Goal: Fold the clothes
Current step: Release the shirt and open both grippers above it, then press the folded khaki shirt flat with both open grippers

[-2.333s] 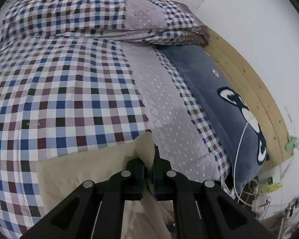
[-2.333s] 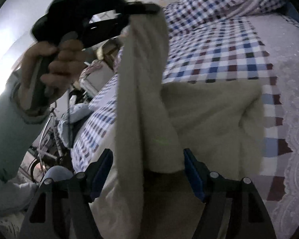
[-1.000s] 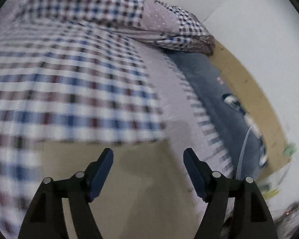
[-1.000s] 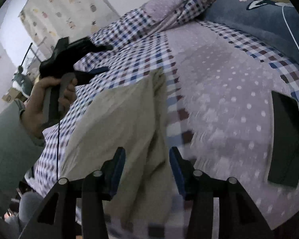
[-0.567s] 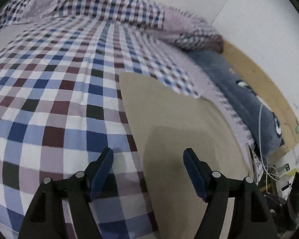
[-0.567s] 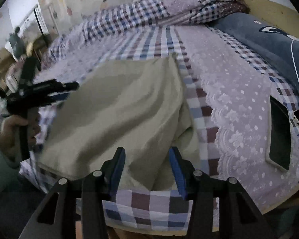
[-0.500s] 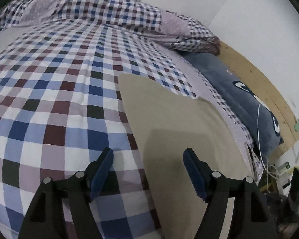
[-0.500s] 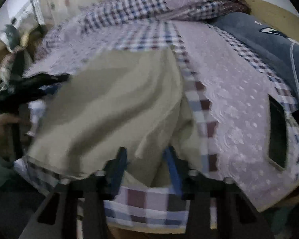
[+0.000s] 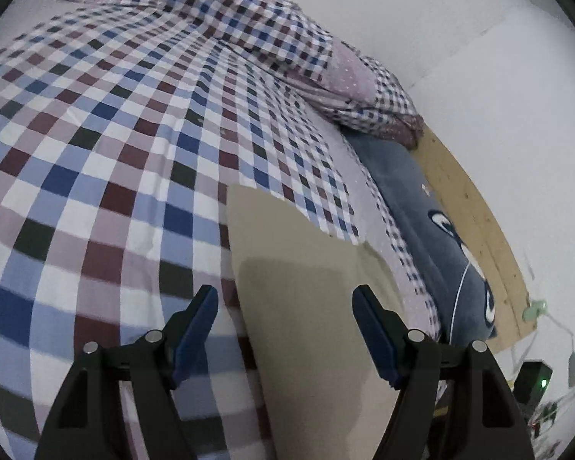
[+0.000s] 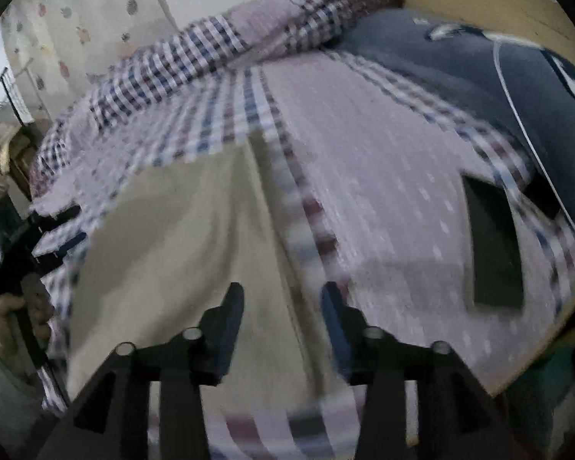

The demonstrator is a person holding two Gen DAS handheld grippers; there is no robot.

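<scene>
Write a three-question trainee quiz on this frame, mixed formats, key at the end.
1. True or false: the left gripper is clamped on the beige garment.
2. Multiple choice: the dark flat phone-like slab lies on A) the beige garment, B) the dotted lilac part of the bed cover, C) the navy pillow.
3. Fill in: the beige garment lies spread on the ___ bedspread.

Key: 1 false, its jaws stand open above the cloth. 2 B. 3 checked.
</scene>
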